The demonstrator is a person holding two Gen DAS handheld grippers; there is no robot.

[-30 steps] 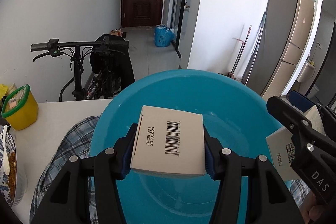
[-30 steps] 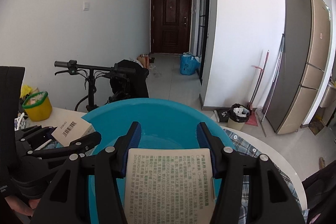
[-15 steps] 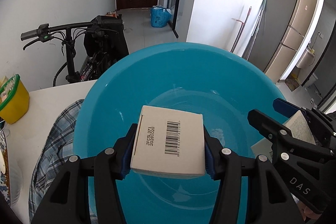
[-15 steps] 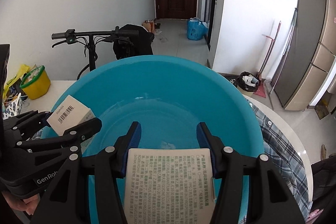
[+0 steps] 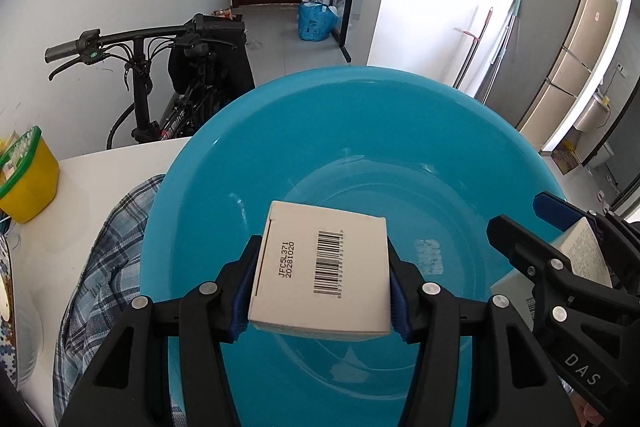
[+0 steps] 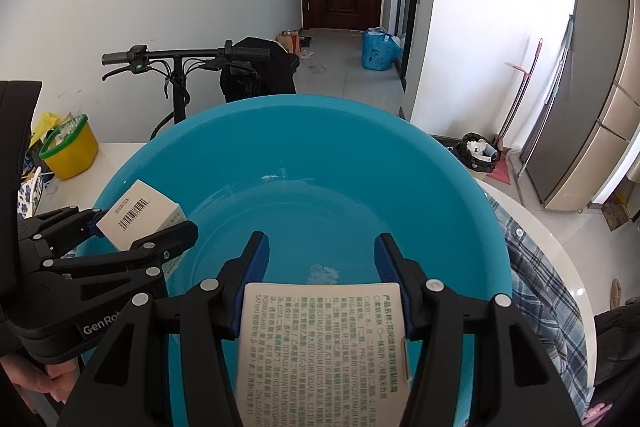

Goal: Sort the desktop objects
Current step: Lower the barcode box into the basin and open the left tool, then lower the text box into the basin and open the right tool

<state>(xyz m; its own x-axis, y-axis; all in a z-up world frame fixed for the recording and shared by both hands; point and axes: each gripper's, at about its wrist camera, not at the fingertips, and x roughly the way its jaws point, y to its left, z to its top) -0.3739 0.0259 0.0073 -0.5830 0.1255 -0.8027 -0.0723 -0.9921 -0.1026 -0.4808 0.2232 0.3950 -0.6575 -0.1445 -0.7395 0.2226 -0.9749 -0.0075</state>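
Note:
My left gripper (image 5: pixel 322 283) is shut on a white box with a barcode (image 5: pixel 324 269) and holds it over the inside of a large blue basin (image 5: pixel 360 131). My right gripper (image 6: pixel 320 281) is shut on a beige box with printed text (image 6: pixel 320 347) and holds it over the near side of the same basin (image 6: pixel 328 155). In the right wrist view the left gripper (image 6: pixel 132 233) with its white box (image 6: pixel 138 215) is over the basin's left rim. In the left wrist view the right gripper (image 5: pixel 560 251) is at the right rim.
The basin stands on a white table (image 5: pixel 88 183) over a plaid cloth (image 5: pixel 108 251). A yellow tub with a green rim (image 5: pixel 26 179) stands at the left. A bicycle (image 5: pixel 180 75) stands behind the table. A fridge (image 6: pixel 592 99) is at the right.
Both grippers have moved forward and tilted down over the basin with their boxes still held. More of the basin's inside shows now.

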